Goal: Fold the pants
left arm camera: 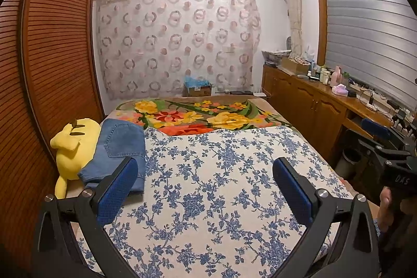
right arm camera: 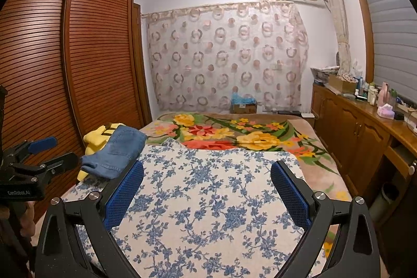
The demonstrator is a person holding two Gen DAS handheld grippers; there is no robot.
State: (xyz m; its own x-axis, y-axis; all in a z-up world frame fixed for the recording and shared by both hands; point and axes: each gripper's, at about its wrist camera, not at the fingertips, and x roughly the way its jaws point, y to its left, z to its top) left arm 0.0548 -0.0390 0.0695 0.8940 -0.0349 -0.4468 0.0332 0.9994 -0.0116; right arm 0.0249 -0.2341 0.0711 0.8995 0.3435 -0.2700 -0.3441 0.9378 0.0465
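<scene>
The blue denim pants (left arm camera: 117,147) lie folded into a compact stack on the left side of the bed, resting partly on a yellow plush toy (left arm camera: 70,147). My left gripper (left arm camera: 206,184) is open and holds nothing; its left pad hangs just in front of the stack's near edge. In the right wrist view the folded pants (right arm camera: 117,153) sit to the front left, beyond the left pad of my right gripper (right arm camera: 207,189), which is open and holds nothing over the blue-flowered sheet (right arm camera: 208,199). Each gripper shows in the other's view, the right gripper (left arm camera: 375,137) and the left gripper (right arm camera: 52,151), both with jaws apart.
A flowered blanket (left arm camera: 195,119) covers the far half of the bed. A slatted wooden wardrobe (left arm camera: 52,56) stands along the left. Wooden cabinets (left arm camera: 312,106) with bottles and boxes on top run along the right. A cardboard box (left arm camera: 198,89) sits beyond the bed.
</scene>
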